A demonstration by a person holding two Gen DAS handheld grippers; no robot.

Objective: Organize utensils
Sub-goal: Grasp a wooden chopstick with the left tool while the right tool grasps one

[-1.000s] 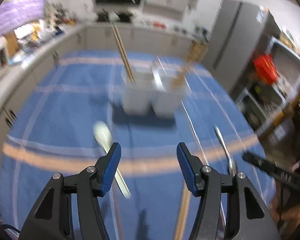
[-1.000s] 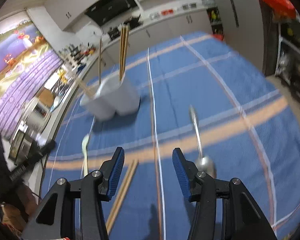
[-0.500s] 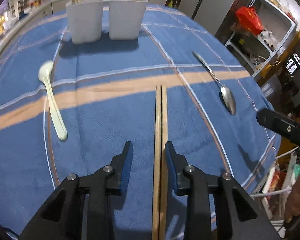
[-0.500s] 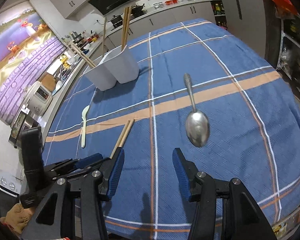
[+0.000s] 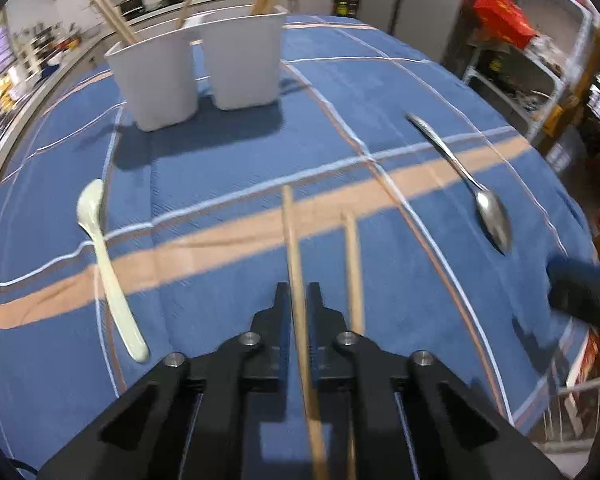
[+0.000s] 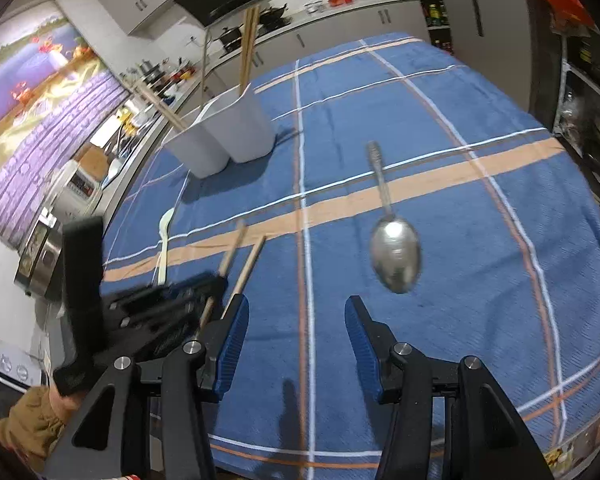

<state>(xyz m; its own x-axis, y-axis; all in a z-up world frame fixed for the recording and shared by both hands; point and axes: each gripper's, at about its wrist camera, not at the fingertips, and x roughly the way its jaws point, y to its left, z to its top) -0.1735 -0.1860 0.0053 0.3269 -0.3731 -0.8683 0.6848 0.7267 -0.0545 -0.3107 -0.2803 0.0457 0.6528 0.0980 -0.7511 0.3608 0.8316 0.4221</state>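
My left gripper is shut on one wooden chopstick, lifted off the blue cloth. The second chopstick lies on the cloth just to its right. A pale ceramic spoon lies to the left and a metal spoon to the right. Two white holders with chopsticks in them stand at the far side. My right gripper is open and empty, hovering near the table's front edge, with the metal spoon just ahead of it and the left gripper to its left.
The table is covered by a blue plaid cloth. Kitchen counters run behind it, a fridge and metal shelves stand to the right. The table edge drops off close on the right.
My left gripper has closed on one chopstick and raised it, parting it from the other. The right gripper has stayed open and nearly still.
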